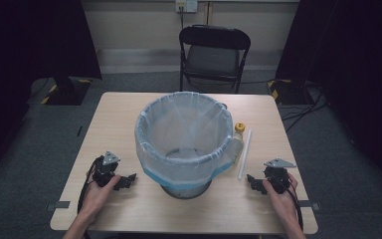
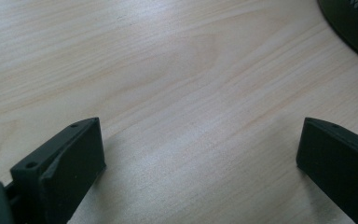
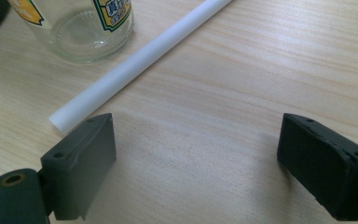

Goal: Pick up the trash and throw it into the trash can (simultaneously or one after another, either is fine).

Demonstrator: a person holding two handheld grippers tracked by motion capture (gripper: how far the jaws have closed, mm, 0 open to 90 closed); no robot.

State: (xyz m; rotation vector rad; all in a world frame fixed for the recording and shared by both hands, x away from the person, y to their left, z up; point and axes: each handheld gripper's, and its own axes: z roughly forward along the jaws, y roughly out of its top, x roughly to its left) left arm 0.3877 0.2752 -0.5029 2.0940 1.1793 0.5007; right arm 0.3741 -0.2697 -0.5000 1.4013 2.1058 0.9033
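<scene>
Resting at the near end of a long white plastic tube (image 3: 137,58), the right gripper (image 1: 256,183) is the nearer one.

Its jaws stand wide and empty; the tube lies on the pale wooden table (image 1: 119,119), running away and up-right from the left jaw, beside a clear glass bottle with a yellow cap (image 1: 238,130) and right of the mesh bin lined with a translucent bag (image 1: 184,137). Probably this tube is picked first. The left gripper (image 1: 124,182), jaws spread over bare wood, sits across the bin.
</scene>
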